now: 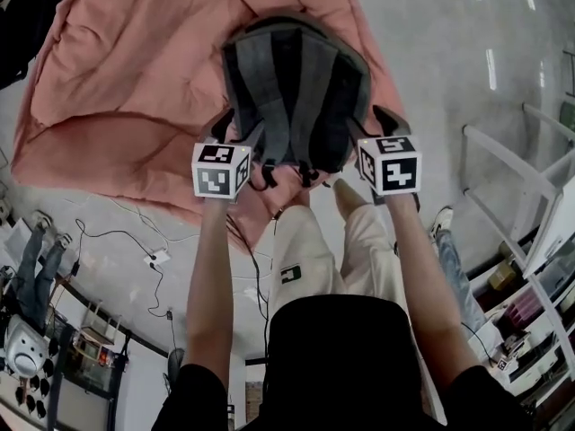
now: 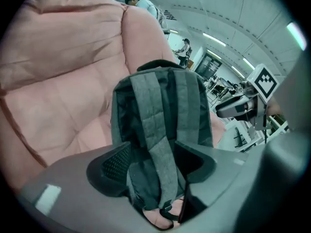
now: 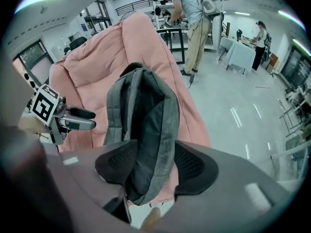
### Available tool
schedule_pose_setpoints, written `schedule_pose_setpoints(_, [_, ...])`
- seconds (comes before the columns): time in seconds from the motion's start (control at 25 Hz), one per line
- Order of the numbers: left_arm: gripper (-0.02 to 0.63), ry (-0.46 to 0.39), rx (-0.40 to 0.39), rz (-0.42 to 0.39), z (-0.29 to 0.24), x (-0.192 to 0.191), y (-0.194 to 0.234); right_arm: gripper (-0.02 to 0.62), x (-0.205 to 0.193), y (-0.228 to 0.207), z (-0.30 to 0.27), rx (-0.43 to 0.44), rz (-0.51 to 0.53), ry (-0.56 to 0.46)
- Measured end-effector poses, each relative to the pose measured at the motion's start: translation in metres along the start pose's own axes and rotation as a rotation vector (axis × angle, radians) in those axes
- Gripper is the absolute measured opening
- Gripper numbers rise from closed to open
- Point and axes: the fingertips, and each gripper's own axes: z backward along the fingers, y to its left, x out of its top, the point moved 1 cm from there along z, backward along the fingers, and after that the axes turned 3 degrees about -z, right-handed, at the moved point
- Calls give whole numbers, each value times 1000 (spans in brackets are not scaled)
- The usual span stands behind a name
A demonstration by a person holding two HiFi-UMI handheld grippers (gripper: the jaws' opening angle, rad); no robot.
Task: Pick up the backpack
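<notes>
Grey backpack (image 1: 296, 88) lies on a pink quilt (image 1: 135, 79) spread over a pale glossy floor (image 1: 449, 43), strap side up, bottom end toward the person. Both grippers are down at that near end, one at each side of the pack. Left gripper (image 1: 238, 133): jaws apart; in the left gripper view (image 2: 153, 154) one grey shoulder strap (image 2: 155, 130) runs up between the dark textured pads (image 2: 112, 161), with a gap showing on the right side of it, so no clamp. The strap's buckle end hangs low between the jaws, pink quilt (image 2: 63, 81) behind it. Right gripper (image 1: 373, 126): jaws also wide apart; in the right gripper view (image 3: 153, 161) the pack's padded side edge (image 3: 141, 125) sits between the two pads (image 3: 194, 164), fabric close to both but not visibly squeezed. Each gripper shows in the other's view with its marker cube, level with the pack's side: the right one (image 2: 243, 103), the left one (image 3: 63, 115). Person's cream trousers (image 1: 332, 250) stand right beside the quilt's near edge, just below the pack in the head view. Black cables (image 1: 135, 236) trail on the floor to the lower left, white shelving (image 1: 530, 178) at the right. Two people (image 3: 192, 13) are at tables well behind the quilt (image 3: 97, 62) in the right gripper view.
</notes>
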Motion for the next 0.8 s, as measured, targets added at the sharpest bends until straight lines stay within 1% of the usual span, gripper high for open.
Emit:
schedule_pose_setpoints(0.12, [287, 16, 10, 7, -8, -8, 12, 225, -1, -3, -9, -30, -11, 5])
schedule_pose_setpoints(0.28, [299, 15, -1, 21, -21, -15, 27, 230, -3, -7, -21, -58, -17, 16])
schedule_pose_setpoints(0.4, [316, 12, -2, 27, -32, -21, 39, 230, -4, -8, -27, -63, -10, 20])
schedule_pose_setpoints(0.56, [321, 2, 14, 50, -41, -25, 52, 230, -3, -9, -32, -75, -8, 13])
schedule_pose_setpoints(0.8, [321, -15, 14, 68, -53, -22, 60, 230, 1, -13, -40, -82, -18, 15])
